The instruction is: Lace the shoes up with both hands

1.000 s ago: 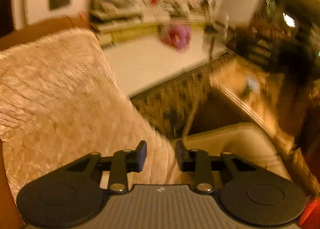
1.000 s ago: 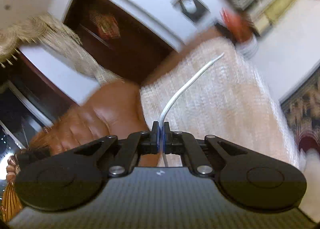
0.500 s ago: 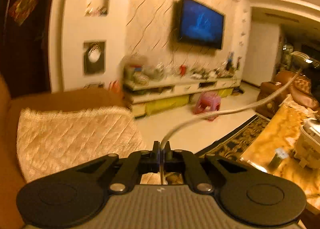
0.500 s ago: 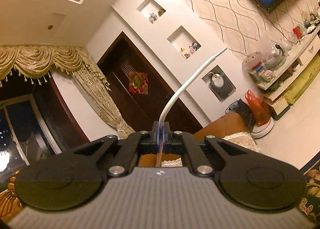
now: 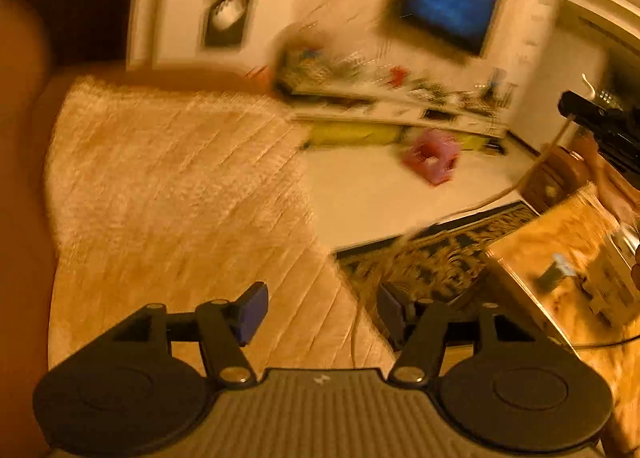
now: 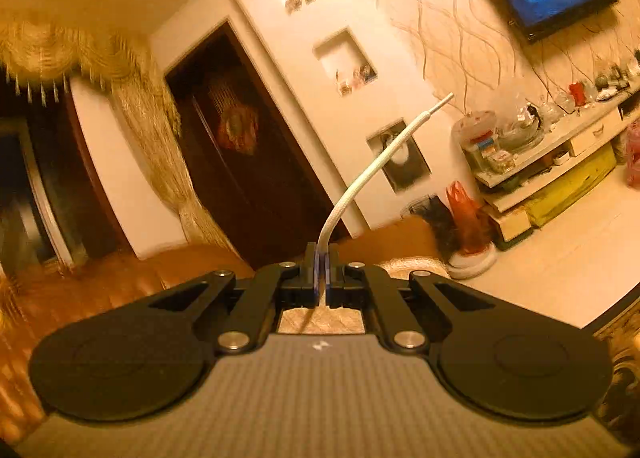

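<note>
Shoelace clamped in the right claw, shoe out of sight

Shoelace is being pinched near its free end by the right claw, whose fingers are pressed together on it; the stiff tip is sticking up and away toward the wall. From the left wrist view, the same lace is being seen as a blurred strand running from the right claw down across the floor and past the left claw, whose fingers are standing well apart and gripping nothing. No shoe is being shown in either view, so how many eyelets are threaded cannot be told. Only a sofa cover and a marble desk are lying below. Progress is being judged as unsettled: one lace end is held aloft, and the threading state is hidden.
</note>
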A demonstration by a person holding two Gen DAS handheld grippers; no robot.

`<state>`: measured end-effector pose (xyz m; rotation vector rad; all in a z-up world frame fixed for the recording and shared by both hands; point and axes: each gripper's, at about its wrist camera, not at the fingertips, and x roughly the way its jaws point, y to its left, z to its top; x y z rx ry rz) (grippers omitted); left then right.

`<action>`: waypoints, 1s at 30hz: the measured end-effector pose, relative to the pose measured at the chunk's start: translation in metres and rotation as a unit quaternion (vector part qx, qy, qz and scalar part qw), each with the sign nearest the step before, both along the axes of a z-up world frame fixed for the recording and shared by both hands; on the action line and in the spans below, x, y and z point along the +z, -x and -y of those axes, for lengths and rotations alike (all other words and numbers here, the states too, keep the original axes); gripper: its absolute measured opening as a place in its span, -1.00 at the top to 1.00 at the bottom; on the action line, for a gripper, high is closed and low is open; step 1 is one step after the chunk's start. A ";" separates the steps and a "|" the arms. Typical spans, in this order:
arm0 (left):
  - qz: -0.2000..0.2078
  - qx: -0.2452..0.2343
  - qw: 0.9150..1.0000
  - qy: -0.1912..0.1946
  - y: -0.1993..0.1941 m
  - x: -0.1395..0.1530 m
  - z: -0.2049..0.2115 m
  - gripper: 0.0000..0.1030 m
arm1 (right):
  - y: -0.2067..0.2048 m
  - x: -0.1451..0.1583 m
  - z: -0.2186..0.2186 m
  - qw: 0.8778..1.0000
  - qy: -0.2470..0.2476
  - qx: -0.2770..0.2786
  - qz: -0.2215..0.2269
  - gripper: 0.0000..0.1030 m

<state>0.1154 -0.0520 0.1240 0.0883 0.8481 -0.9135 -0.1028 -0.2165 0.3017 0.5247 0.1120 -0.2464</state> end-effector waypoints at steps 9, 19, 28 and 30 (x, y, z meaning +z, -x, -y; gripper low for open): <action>-0.097 -0.001 0.995 -0.004 0.022 -0.041 -0.069 -0.18 | -0.134 -0.076 -0.091 0.933 0.110 0.261 -0.221 0.91; -0.088 -0.148 0.985 -0.025 0.041 -0.054 -0.044 0.27 | -0.158 -0.133 -0.142 0.887 0.098 0.342 -0.295 0.91; -0.101 -0.187 0.977 -0.026 0.057 -0.058 -0.051 0.30 | -0.148 -0.119 -0.163 0.849 0.116 0.413 -0.308 0.91; -0.107 -0.183 0.977 -0.021 0.054 -0.058 -0.056 0.30 | -0.151 -0.111 -0.171 0.843 0.121 0.431 -0.299 0.90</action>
